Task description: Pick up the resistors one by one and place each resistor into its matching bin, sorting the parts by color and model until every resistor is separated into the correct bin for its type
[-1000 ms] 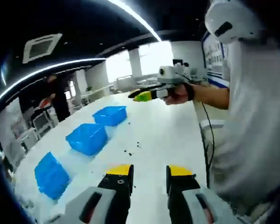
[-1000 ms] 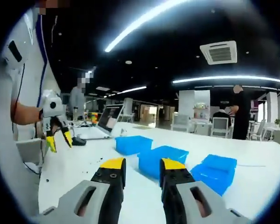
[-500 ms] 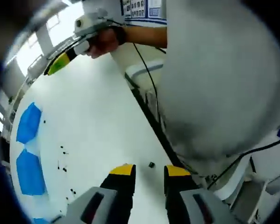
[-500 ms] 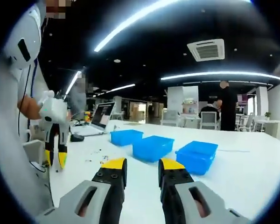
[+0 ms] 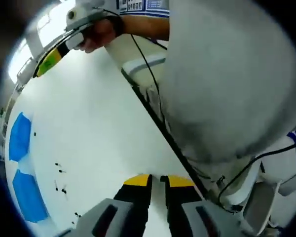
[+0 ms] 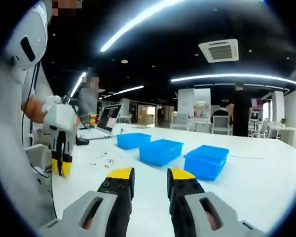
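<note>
Sorting looks barely begun, as far as can be judged: small dark resistors (image 5: 59, 181) lie loose on the white desk (image 5: 98, 128), scattered near the blue bins and well apart from the near edge. In the right gripper view more of them show as tiny specks (image 6: 104, 159) on the desk in front of the bins; too small to tell colour or model, and bin contents are hidden, so nothing can be confirmed as sorted. Count: three blue bins (image 6: 160, 151) in a row in the right gripper view, parts of two bins (image 5: 20, 137) in the left gripper view. Loose resistors: roughly six specks in the left gripper view, exact number unclear. Two tools. Left tool (image 5: 156, 180) points down at the desk near its edge, jaws nearly together with a thin gap; cannot tell if anything is pinched. Right tool (image 6: 151, 174) hovers above the desk, jaws apart, empty. A laptop (image 6: 104, 123) sits at the far end.
</note>
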Motion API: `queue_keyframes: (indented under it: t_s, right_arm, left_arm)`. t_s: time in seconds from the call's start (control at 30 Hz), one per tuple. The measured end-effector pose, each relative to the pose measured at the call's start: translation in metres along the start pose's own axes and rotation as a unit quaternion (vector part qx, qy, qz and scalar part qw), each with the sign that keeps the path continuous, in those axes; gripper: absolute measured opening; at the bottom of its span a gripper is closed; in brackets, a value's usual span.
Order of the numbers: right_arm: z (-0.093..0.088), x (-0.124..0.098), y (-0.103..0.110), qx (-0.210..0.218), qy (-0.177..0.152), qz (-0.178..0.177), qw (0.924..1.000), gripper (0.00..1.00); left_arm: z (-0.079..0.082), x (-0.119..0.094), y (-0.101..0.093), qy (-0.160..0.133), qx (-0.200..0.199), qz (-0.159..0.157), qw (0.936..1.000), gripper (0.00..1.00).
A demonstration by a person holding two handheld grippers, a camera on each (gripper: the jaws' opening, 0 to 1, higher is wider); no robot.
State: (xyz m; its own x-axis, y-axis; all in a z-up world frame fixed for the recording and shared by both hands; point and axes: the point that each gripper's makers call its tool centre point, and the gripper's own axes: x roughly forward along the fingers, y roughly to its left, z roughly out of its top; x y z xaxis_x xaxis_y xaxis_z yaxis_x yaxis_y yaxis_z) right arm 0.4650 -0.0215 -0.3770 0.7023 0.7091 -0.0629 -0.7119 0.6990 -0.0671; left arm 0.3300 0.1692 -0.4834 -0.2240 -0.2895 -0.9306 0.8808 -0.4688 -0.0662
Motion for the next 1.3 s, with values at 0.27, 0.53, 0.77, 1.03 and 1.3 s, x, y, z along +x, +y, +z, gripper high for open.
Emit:
queue_keyframes:
  t_s: [0.27, 0.53, 0.77, 1.03, 1.3]
  right_arm:
    - [-0.003, 0.000, 0.001, -0.001, 0.000, 0.000, 1.0000, 0.28]
    - [-0.010, -0.004, -0.005, 0.011, -0.001, -0.009, 0.9999, 0.27]
    - [-0.009, -0.002, -0.008, 0.028, -0.003, -0.009, 0.9996, 0.25]
    - [-0.023, 0.006, 0.006, 0.039, 0.013, -0.004, 0.9991, 0.25]
    - [-0.025, 0.012, 0.028, 0.035, 0.022, 0.018, 0.9990, 0.25]
  left_arm:
    - [0.000, -0.002, 0.013, -0.033, -0.002, -0.005, 0.9994, 0.07]
    - [0.039, -0.029, 0.059, -0.201, -0.050, 0.017, 0.9782, 0.07]
    - [0.072, -0.084, 0.117, -0.383, -0.097, 0.097, 0.9134, 0.07]
    - [0.033, -0.151, 0.223, -0.497, -0.245, 0.285, 0.7825, 0.07]
    - [-0.055, -0.185, 0.287, -0.462, -0.401, 0.436, 0.6606, 0.07]
